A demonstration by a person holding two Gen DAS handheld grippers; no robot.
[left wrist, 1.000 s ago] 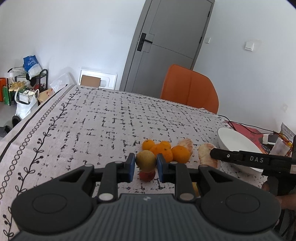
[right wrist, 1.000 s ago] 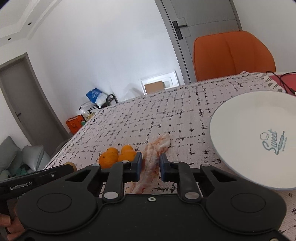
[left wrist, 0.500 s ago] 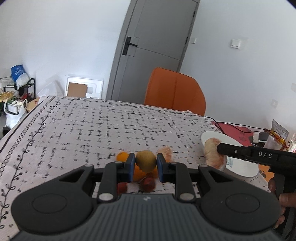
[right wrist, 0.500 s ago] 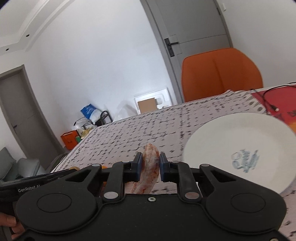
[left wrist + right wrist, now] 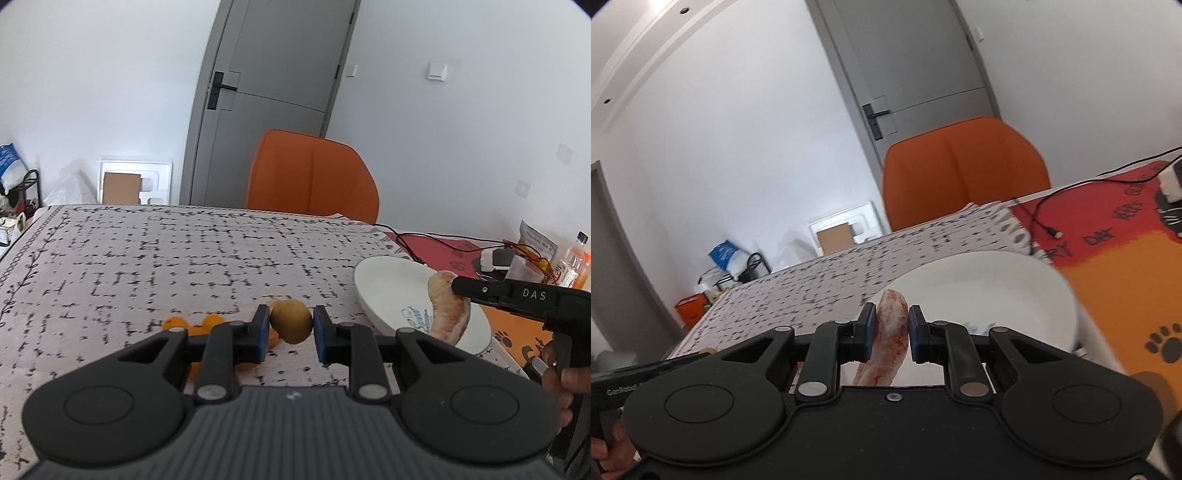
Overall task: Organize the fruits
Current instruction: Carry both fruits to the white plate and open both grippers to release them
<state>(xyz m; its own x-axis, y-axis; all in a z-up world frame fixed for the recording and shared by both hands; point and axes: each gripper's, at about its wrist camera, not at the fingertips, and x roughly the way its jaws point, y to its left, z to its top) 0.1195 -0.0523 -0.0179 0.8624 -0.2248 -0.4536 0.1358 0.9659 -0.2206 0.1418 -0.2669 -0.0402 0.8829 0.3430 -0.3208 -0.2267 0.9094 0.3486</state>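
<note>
Left gripper (image 5: 291, 328) clamped on a small round brownish-green fruit (image 5: 291, 321), likely a kiwi though the skin is too blurred to be sure. Both blue pads (image 5: 261, 328) press its sides; fruit is held in the air above the tablecloth (image 5: 147, 266). Below and left of it, a cluster of small oranges (image 5: 192, 325) lies on the cloth, partly hidden behind the left finger; a peeled orange bit (image 5: 274, 338) sits just under the held fruit.

Right gripper (image 5: 892, 332) clenched on a peeled pomelo segment (image 5: 890, 339), pale with pink-orange flesh, held upright between the pads, lower end hanging below them. In the left wrist view the same segment (image 5: 448, 308) hangs in front of the white plate (image 5: 388, 288), pinched near its top by the right gripper's black fingers (image 5: 480, 290) marked DAS. Whether its lower end touches the plate cannot be told. In the right wrist view the plate's rim (image 5: 1052, 291) shows just beyond the segment, blue print on its face.

Plate rests at the right end of the patterned cloth, beside a red-orange mat (image 5: 1108, 251) with paw prints and a black cable (image 5: 1045, 218). Bottle (image 5: 570, 264) and snack bag (image 5: 535, 242) stand at the far right. Orange chair (image 5: 314, 173) behind the table, grey door (image 5: 269, 99) behind that. The person's right hand (image 5: 563, 373) grips the handle at the edge.
</note>
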